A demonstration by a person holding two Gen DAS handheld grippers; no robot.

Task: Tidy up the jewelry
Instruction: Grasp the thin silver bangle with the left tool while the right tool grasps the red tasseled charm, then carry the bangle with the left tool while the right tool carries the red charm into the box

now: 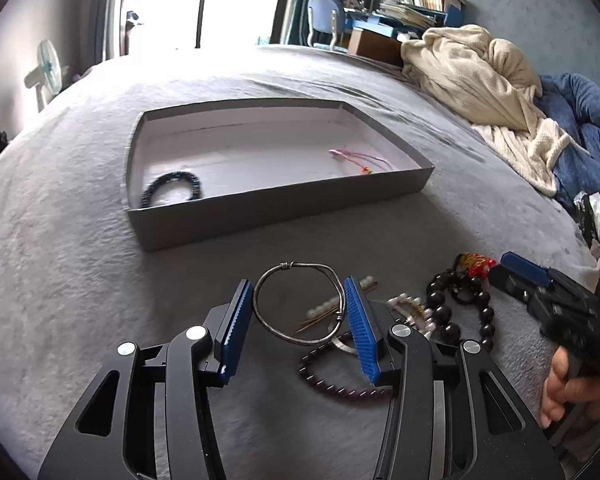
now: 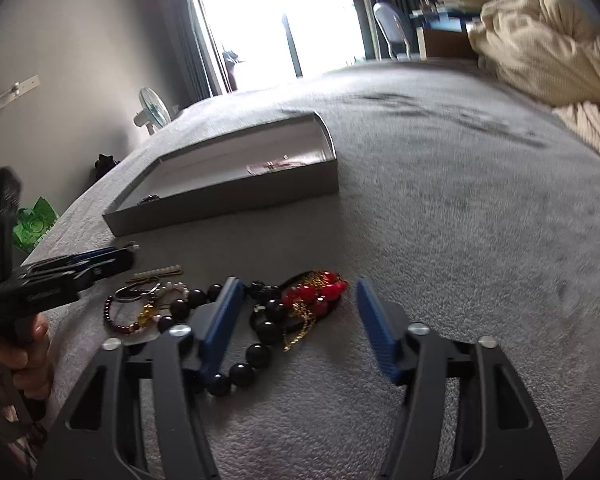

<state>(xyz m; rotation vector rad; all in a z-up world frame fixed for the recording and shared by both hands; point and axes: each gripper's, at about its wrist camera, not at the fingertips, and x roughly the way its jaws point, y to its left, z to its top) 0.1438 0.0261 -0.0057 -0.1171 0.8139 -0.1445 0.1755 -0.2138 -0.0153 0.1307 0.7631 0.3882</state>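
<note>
Between my left tool's (image 1: 298, 312) pads sits the silver bangle (image 1: 300, 304), its rim against both blue faces as far as I can judge, so I read that tool as clenched on the bangle, which looks lifted a little off the bed (image 1: 80, 260) above the rest of the pile. My right tool (image 2: 296, 320) stands released, its jaws apart over the black beads (image 2: 260, 344) and the red bead cluster (image 2: 320, 292), gripping nothing. The grey box (image 1: 284, 204) lies further up the bed, well apart from the pile, and already holds a dark bracelet (image 1: 172, 188) at its near left and a pink cord (image 1: 360, 158) towards its right. To do this step well, I would keep the squeeze on the bangle light and even, since a thin hard ring can twist or spring out from flat pads. I would raise it clear of the purple bracelet (image 1: 340, 376) and the pearl pin (image 1: 340, 300) beneath before carrying it, so nothing snags. Then I would carry it over the near wall of the box, lower it onto bare floor between the two pieces already there, and only then let go. My right tool should hold back meanwhile, as the two sit close together over the pile.
</note>
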